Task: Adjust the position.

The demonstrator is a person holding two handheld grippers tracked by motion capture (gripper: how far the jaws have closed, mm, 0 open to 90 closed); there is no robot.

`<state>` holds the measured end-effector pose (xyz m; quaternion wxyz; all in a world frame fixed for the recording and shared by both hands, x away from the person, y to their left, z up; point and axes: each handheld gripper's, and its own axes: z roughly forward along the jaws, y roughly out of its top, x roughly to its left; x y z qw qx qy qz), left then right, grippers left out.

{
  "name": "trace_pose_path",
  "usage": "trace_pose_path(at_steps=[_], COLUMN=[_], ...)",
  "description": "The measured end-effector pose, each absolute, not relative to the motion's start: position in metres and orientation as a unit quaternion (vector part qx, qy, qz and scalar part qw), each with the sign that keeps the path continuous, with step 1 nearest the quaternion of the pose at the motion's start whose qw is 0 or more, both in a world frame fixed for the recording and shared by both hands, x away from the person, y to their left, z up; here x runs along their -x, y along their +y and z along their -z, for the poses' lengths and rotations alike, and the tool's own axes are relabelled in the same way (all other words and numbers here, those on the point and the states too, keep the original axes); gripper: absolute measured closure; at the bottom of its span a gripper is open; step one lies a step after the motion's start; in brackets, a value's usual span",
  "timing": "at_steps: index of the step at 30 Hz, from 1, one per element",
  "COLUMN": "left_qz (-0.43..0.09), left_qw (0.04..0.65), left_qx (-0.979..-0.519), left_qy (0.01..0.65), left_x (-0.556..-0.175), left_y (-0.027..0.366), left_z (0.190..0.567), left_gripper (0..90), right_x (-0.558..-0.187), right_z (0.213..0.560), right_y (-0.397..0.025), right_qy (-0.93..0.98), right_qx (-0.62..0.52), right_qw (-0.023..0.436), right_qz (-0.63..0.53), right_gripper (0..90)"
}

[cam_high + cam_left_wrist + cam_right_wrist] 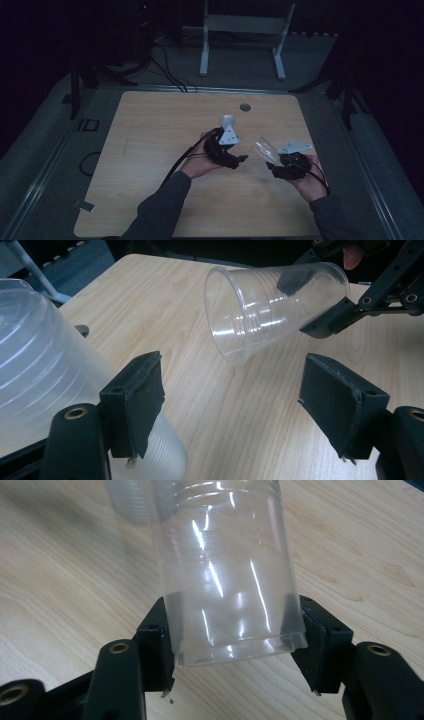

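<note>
A clear plastic cup is tipped on its side in the air, and my right gripper is shut on its base. In the left gripper view the clear cup has its mouth turned toward my left gripper, which is open with nothing between its jaws. A frosted white cup stands on the table just outside the left-hand jaw. In the high view my left gripper is at mid-table beside the frosted cup, and my right gripper holds the clear cup to its right.
The wooden table has a round grommet hole near its far edge. A white metal frame stands on the floor beyond the table. Cables run over the floor at the far left. The room is dark.
</note>
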<state>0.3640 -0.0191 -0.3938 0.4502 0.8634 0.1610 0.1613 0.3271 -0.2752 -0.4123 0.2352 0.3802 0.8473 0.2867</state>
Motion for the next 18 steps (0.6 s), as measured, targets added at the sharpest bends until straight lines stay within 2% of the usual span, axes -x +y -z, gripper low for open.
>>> trace_pose_path(at_steps=[18], left_qz=[-0.151], left_qw=[0.465], left_qx=[-0.855], left_qy=[0.173], left_x=[-0.363], left_y=[-0.0195], left_z=[0.3901], left_gripper=[25.1], right_x=[-0.3208], right_z=[0.4144], right_y=[-0.2794], right_qy=[0.794], right_qx=[-0.429], right_qw=[0.26], right_qz=[-0.342], right_gripper=[41.7])
